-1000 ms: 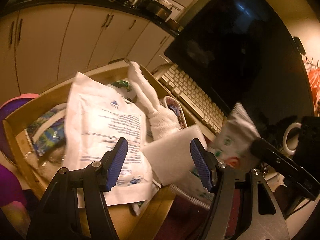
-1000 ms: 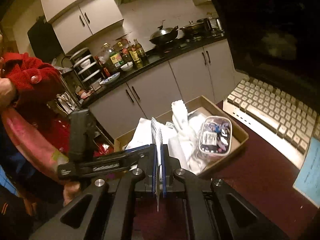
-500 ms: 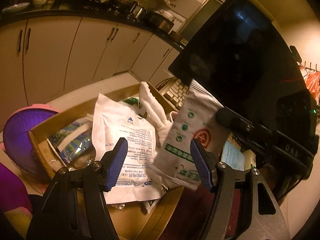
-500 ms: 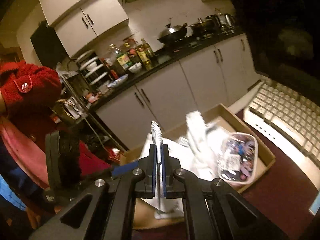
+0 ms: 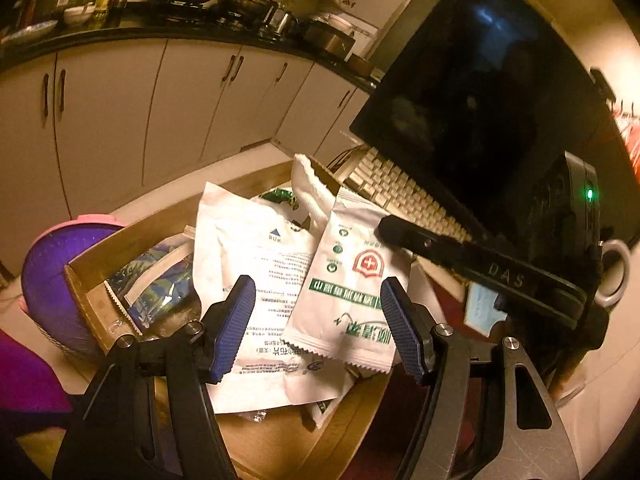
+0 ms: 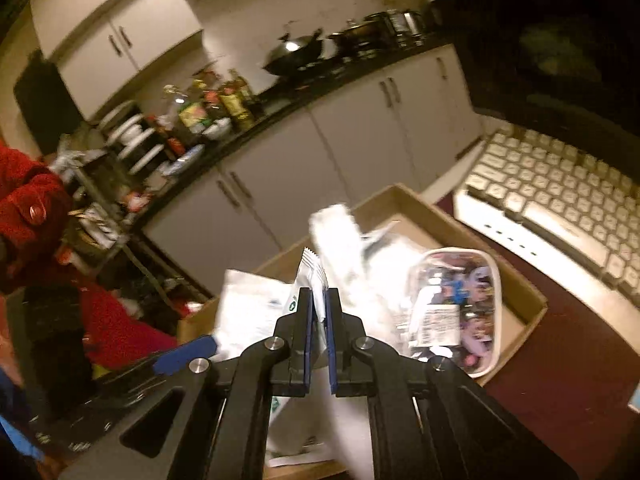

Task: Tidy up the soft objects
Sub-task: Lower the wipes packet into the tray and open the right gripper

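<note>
A cardboard box [image 5: 86, 280] [image 6: 532, 300] holds soft packets. My right gripper [image 6: 318, 312] is shut on a white packet with green print and a red cross [image 5: 352, 280] [image 6: 314, 272] and holds it over the box. In the left wrist view that gripper [image 5: 384, 226] reaches in from the right. My left gripper [image 5: 318, 320] is open and empty, hovering above a large white printed pouch [image 5: 256, 264] [image 6: 248, 304] in the box. A white folded cloth [image 5: 310, 188] [image 6: 336, 232] stands up in the box.
A clear pouch with colourful items [image 6: 460, 308] and a blue-green packet [image 5: 154, 284] lie in the box. A white keyboard [image 6: 560, 192] [image 5: 396, 196] and dark monitor [image 5: 480, 120] stand to the right. A purple bowl [image 5: 52, 272] sits left of the box. A white mug [image 5: 612, 272] is at the right.
My right gripper has carried the white packet leftward and down over the box, between my left gripper's fingers. The left gripper has risen slightly and stayed open.
</note>
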Motion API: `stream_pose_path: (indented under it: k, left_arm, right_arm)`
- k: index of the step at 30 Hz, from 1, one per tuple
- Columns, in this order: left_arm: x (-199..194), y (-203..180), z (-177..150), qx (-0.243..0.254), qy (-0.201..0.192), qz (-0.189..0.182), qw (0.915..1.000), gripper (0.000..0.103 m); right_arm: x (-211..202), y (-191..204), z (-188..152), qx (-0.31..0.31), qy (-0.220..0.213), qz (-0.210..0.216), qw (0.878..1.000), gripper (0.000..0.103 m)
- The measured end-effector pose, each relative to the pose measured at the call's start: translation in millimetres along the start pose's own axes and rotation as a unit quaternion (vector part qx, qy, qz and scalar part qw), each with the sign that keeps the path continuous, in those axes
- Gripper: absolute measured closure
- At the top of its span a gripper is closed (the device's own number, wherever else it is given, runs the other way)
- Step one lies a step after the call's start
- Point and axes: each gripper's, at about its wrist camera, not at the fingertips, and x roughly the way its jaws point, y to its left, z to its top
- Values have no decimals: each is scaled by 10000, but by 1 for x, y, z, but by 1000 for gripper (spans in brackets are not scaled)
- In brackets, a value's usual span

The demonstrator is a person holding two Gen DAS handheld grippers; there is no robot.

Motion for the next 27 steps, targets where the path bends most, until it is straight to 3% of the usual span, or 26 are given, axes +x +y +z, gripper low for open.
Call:
stream_pose_path:
  k: [5,9,16,18,20,22,27]
  left_arm:
    - [27,-15,-3,490,169,511,9973,37]
    - [39,-27,-6,900,67,906,9918,37]
    - [50,-27,0,1119,336,860,9894,37]
    - [44,-25,5,991,330,655,9924,37]
    - [37,-23,8,846,271,293,9956,37]
    - [37,-24,8,837,319,161,9959,37]
    - [48,-38,-8,1290,409,489,9896,37]
  right_arm:
    - [3,-3,-5,13,43,-95,9999,96]
    - [3,-7,-7,89,33,-157,9998,95]
    - [3,-13,-6,172,95,-268,9994,93]
    - [1,-13,-5,222,113,-277,9993,86]
    - [-5,-15,-5,361,64,-187,9992,63]
    - [-12,-15,-8,450,-57,-87,9989,51]
    - [-28,-10,-15,559,-229,-81,9981,50]
